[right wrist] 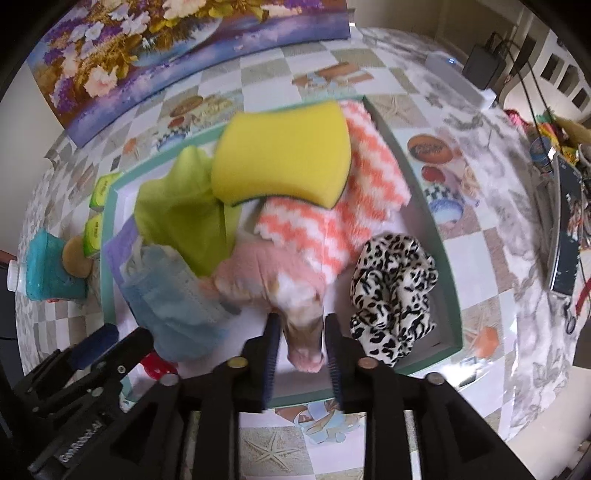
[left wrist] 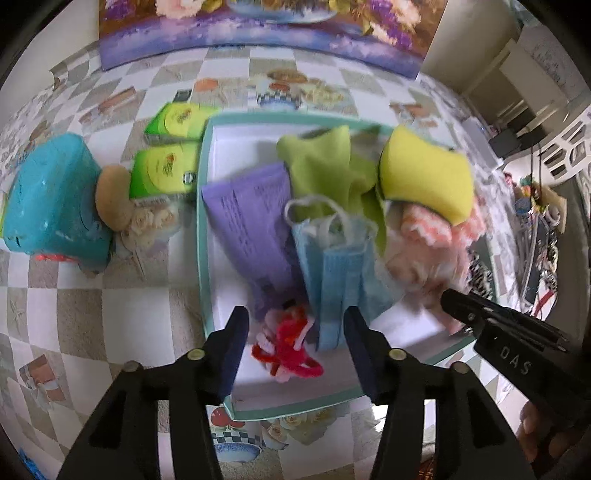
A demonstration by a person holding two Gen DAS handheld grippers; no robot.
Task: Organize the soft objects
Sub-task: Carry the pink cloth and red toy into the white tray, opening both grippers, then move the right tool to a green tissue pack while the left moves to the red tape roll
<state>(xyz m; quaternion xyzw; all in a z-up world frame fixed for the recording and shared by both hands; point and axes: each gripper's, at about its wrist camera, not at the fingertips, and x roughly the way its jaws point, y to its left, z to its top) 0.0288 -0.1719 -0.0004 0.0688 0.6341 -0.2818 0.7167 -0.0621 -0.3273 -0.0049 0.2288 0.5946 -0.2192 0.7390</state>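
A teal-rimmed white box (left wrist: pixel 204 236) holds the soft things. My left gripper (left wrist: pixel 295 347) is open over its near end, with a red and pink fuzzy bundle (left wrist: pixel 288 343) lying loose between the fingers beside blue face masks (left wrist: pixel 340 266). A purple packet (left wrist: pixel 251 221), green cloth (left wrist: pixel 325 162) and yellow sponge (left wrist: pixel 424 177) lie further in. My right gripper (right wrist: pixel 302 339) is open, the tip of a pink cloth (right wrist: pixel 280 277) lying between its fingers. A zigzag orange-white cloth (right wrist: pixel 332 221) and a leopard scrunchie (right wrist: pixel 395 295) lie beside it.
Left of the box stand two green packs (left wrist: pixel 166 173), a tan round puff (left wrist: pixel 112 203) and a teal pack (left wrist: pixel 55 199). A flower painting (left wrist: pixel 258 33) leans at the back. Cluttered items and cables (right wrist: pixel 565 221) line the table's right edge.
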